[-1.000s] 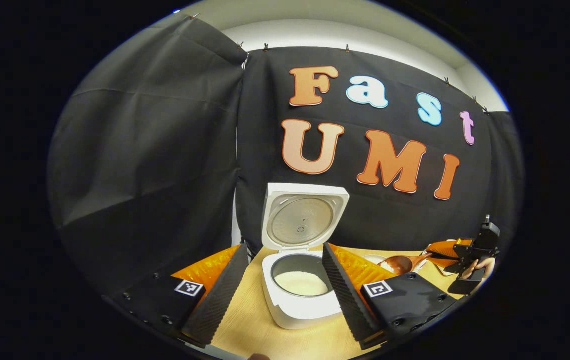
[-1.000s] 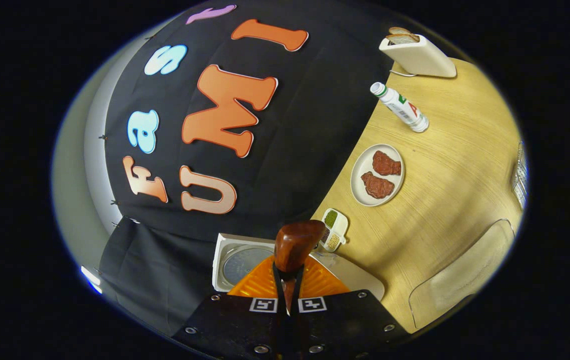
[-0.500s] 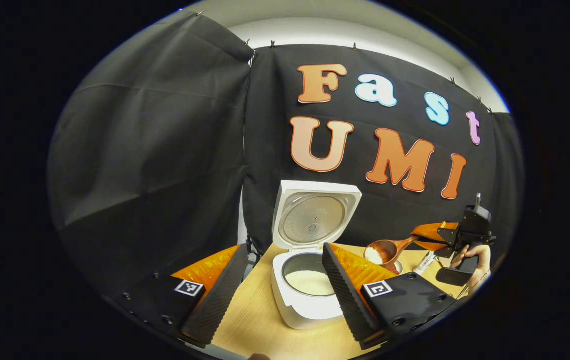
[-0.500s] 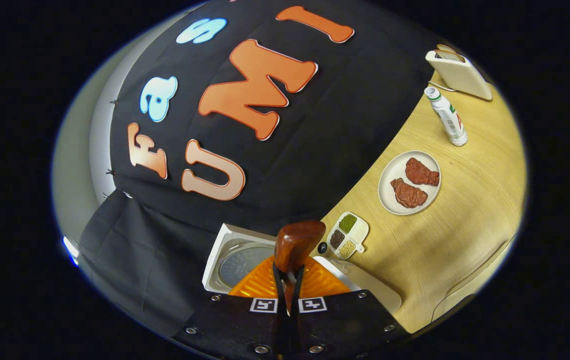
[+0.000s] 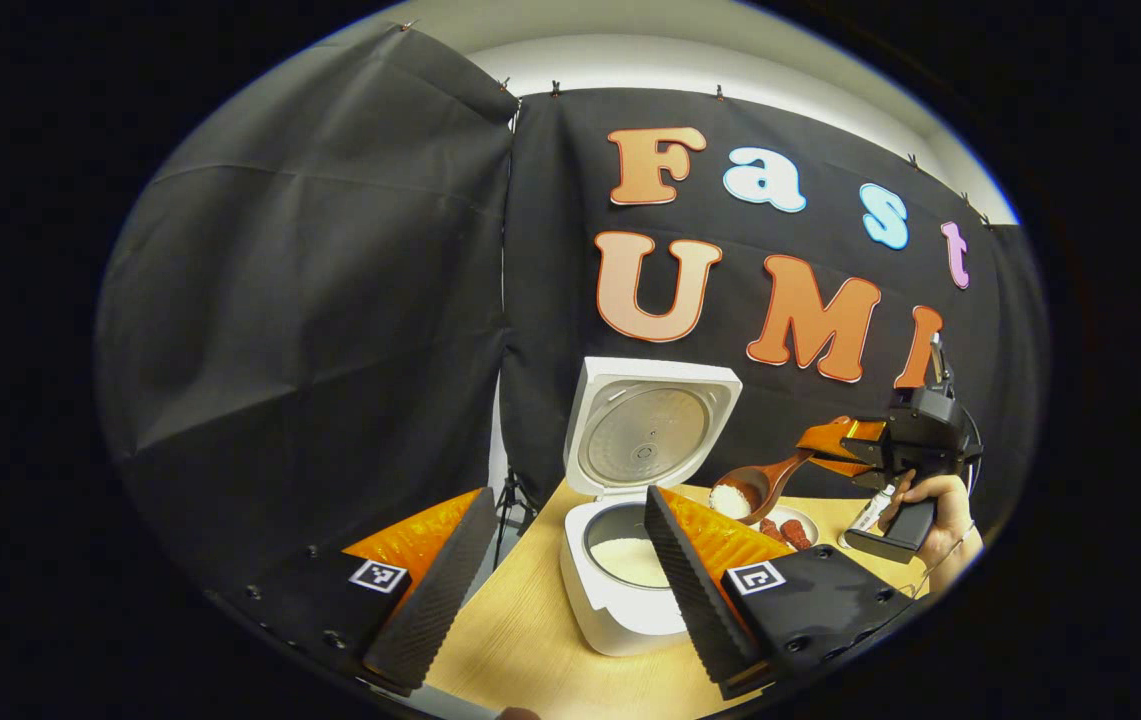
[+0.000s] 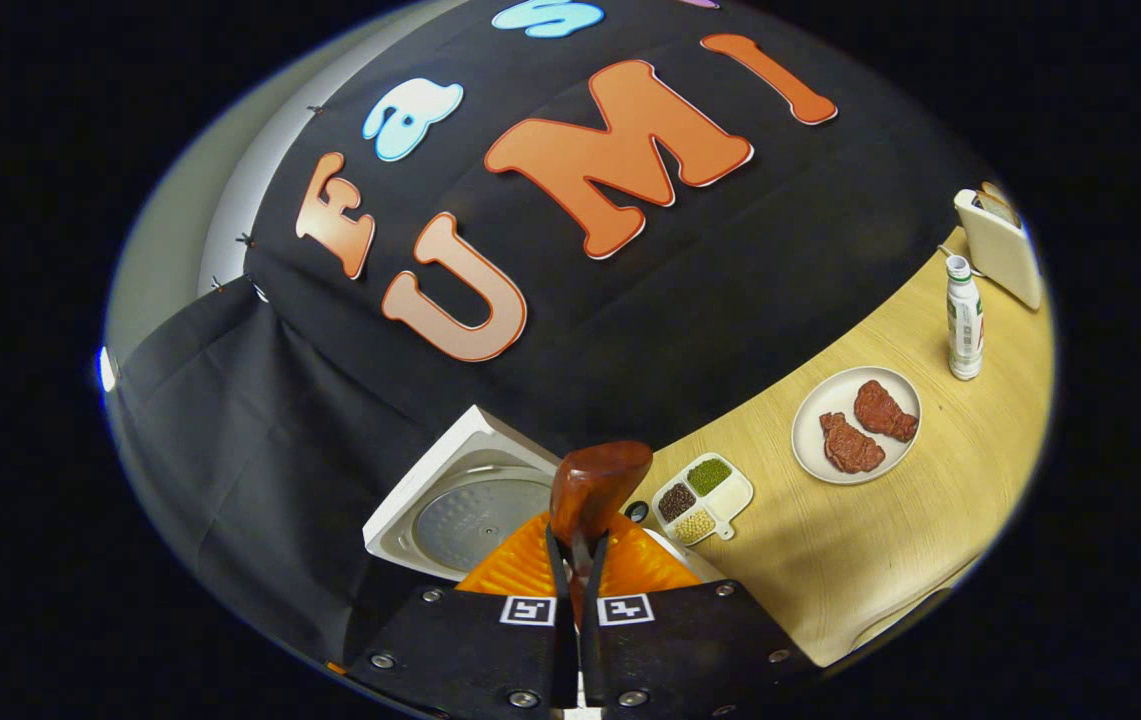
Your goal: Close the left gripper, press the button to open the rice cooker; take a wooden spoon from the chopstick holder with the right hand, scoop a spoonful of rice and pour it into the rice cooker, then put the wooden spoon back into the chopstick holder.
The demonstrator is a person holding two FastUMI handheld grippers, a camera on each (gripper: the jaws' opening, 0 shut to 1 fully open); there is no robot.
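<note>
Transport of the loaded wooden spoon [image 5: 755, 488] is under way: over the last second it has risen from table level at the 4 o'clock edge of the left gripper view and travelled toward the rice cooker [image 5: 630, 590], its bowl now hanging in the air just right of the raised lid [image 5: 648, 428], apart from it. White rice [image 5: 728, 499] sits heaped in the spoon, so the scoop is judged done and the pour into the pot is the step ahead. The right gripper [image 6: 577, 545] is clamped on the spoon's handle, both fingers pressing it, with the glossy reddish-brown back of the bowl at 12 o'clock of the fingertips in the right gripper view; that view has also rolled, the table swinging down toward 4 o'clock. The left gripper [image 5: 562, 560] stands idle with jaws spread wide and nothing between them, its ribbed pads [image 5: 435, 590] framing the cooker. The cooker is a smooth white rounded box with a dull metal inner pot holding a pale layer of rice; the lid liner is a ridged metal disc. A sectioned dish of grains [image 6: 702, 497] and a plate with two reddish meat pieces [image 6: 856, 425] lie on the light wood-grain table [image 6: 890, 540]. The chopstick holder cannot be made out.
</note>
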